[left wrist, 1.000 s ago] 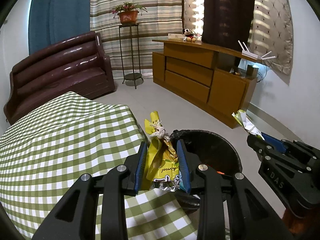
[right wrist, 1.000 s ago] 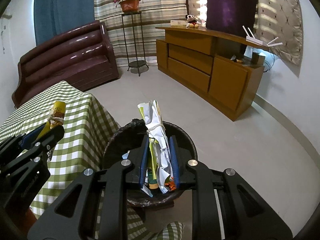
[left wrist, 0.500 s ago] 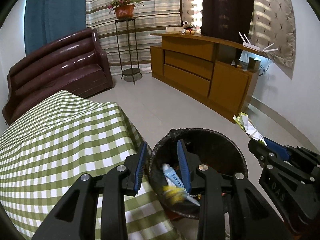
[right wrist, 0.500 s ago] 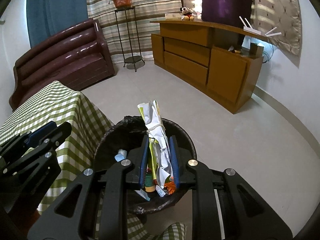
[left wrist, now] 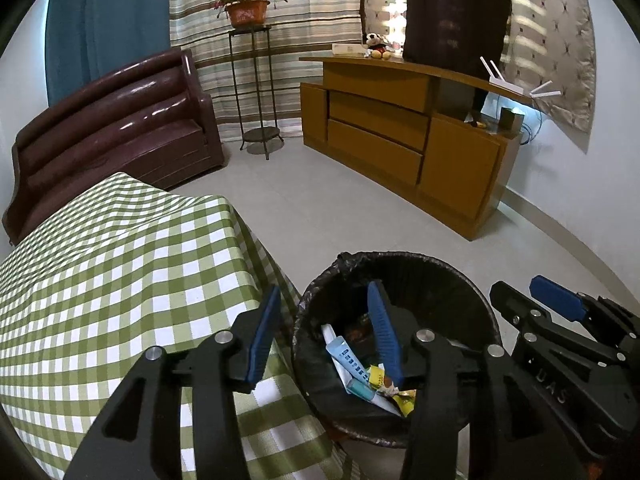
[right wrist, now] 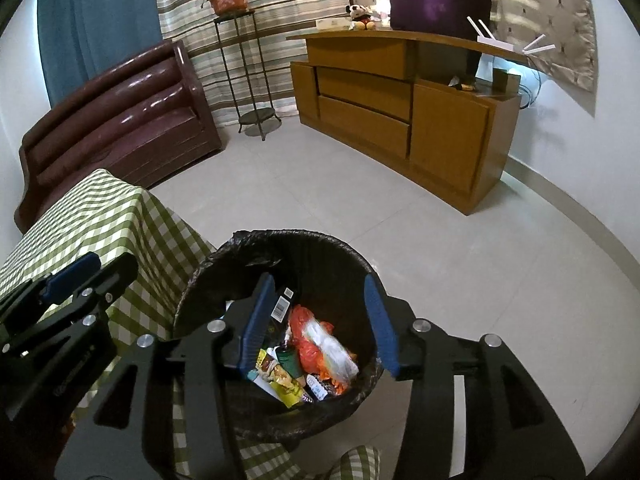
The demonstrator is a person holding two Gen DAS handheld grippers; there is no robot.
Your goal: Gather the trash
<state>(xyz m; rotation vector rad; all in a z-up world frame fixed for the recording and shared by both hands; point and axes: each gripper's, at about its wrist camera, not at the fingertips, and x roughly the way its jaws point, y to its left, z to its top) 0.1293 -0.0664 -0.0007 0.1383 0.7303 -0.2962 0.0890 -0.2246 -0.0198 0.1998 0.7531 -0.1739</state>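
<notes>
Several wrappers [right wrist: 320, 344], black-lined bin [right wrist: 320, 248], beside checked tablecloth [left wrist: 120, 280]

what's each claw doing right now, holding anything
Left claw: open, holding nothing, jaws just opened, above the trash bin.
Right claw: open, holding nothing, jaws just opened, above the same bin.

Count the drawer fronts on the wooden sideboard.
2, stacked on the brown wooden sideboard: upper drawer front, lower drawer front beneath it. The panel to their right looks like a door; others may be hidden.
</notes>
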